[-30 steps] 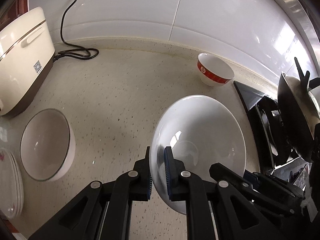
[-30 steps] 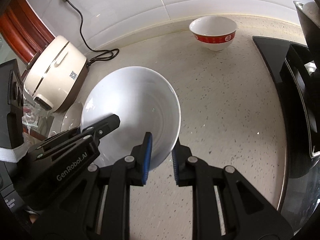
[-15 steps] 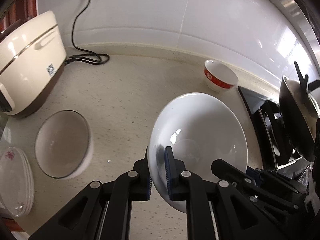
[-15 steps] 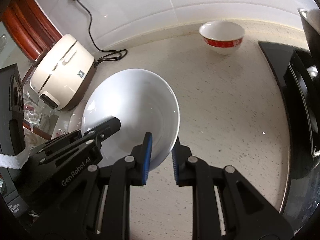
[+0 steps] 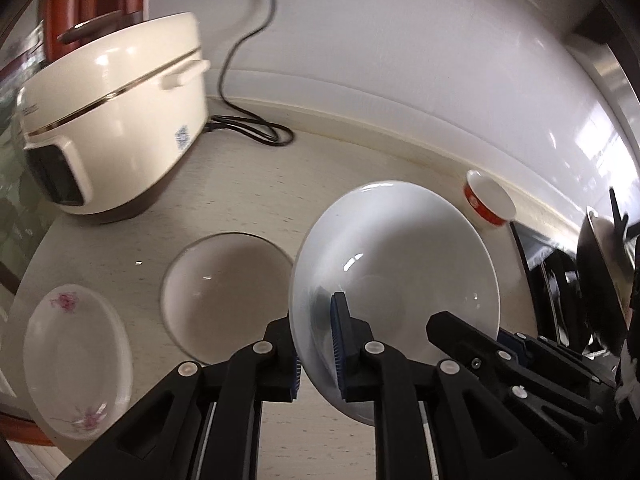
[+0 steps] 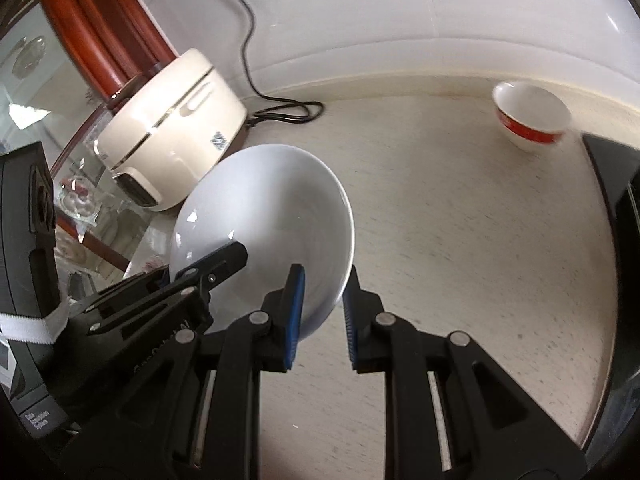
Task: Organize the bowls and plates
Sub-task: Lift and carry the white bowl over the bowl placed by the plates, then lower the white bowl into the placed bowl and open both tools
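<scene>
Step in hand: a judgement — carrying the white bowl (image 5: 394,276) toward the beige bowl (image 5: 228,292), most likely to nest it there.
Left gripper (image 5: 316,354): jaws closed on the white bowl's near rim, one pad inside, one outside.
Right gripper (image 6: 320,320): jaws straddle the opposite rim of the same bowl; a gap shows beside the outer pad, so I cannot tell whether they pinch it or merely bracket it.
White bowl: held in the air, tilted, just to the right of the beige bowl and above the surface (image 5: 248,200).
Beige bowl: standing mouth-up on the surface, empty, in front of the rice cooker (image 5: 116,128).
Flowered plates (image 5: 76,360): just left of the beige bowl, at the surface edge; how many are stacked is unclear.
Red-banded bowl (image 6: 530,116): well apart from the beige bowl, far right by the wall.
Next move, as I judge it: level the white bowl, centre it over the beige bowl, lower it gently, then part both sets of jaws.
Risk: glazed rims are slippery; an off-centre drop could chip either bowl.
Surface: pale speckled stone, with a black cord (image 5: 256,130) coiled behind the rice cooker.
Room: white tiled wall behind; dark cooktop (image 6: 616,184) beyond the red-banded bowl; red wooden frame and glass behind the rice cooker.
</scene>
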Demonstrator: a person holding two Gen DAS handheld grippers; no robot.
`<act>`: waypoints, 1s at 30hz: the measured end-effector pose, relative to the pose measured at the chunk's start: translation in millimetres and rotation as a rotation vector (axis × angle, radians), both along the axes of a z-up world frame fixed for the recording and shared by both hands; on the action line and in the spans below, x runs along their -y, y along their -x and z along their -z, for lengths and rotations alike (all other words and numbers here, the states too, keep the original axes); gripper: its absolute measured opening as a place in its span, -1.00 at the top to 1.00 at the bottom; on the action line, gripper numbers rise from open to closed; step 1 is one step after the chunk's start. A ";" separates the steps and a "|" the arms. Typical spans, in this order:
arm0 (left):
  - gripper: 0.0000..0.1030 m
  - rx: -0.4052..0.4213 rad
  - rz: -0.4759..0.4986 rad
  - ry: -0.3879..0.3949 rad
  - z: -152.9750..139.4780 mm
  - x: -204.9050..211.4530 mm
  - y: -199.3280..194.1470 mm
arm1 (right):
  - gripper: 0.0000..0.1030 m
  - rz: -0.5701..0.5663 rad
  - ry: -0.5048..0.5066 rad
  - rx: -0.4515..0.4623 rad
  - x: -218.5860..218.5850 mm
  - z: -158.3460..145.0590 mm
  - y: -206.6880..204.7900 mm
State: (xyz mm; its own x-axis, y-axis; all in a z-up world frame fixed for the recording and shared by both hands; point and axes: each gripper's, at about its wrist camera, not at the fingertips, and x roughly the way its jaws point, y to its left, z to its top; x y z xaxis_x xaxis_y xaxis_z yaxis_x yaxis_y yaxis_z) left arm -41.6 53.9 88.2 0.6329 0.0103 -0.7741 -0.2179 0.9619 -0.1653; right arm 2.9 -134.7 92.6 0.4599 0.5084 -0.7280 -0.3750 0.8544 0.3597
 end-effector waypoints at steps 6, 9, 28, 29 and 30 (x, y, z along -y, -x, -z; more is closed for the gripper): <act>0.73 0.014 -0.063 0.010 -6.7 -37.2 11.7 | 0.57 -0.061 0.002 0.025 -33.3 -11.0 -2.2; 0.73 0.014 -0.101 0.014 -7.4 -55.4 18.3 | 0.57 -0.101 0.000 0.029 -54.3 -13.3 -2.2; 0.72 -0.038 -0.140 0.047 10.5 -116.1 21.1 | 0.58 -0.197 0.063 0.014 -129.0 -1.0 -2.1; 0.72 -0.043 -0.130 0.046 11.9 -114.7 17.7 | 0.58 -0.187 0.071 0.011 -127.4 -0.4 -3.2; 0.72 -0.049 -0.119 0.047 13.5 -112.7 14.6 | 0.58 -0.183 0.078 0.008 -125.7 0.0 -3.8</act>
State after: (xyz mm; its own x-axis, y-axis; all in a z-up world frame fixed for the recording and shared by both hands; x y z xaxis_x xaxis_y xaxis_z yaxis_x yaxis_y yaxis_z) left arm -56.2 166.7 74.7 0.5908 0.0460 -0.8055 -0.3388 0.9202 -0.1960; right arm 6.7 -8.9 92.7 0.3713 0.5265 -0.7648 -0.5292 0.7968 0.2916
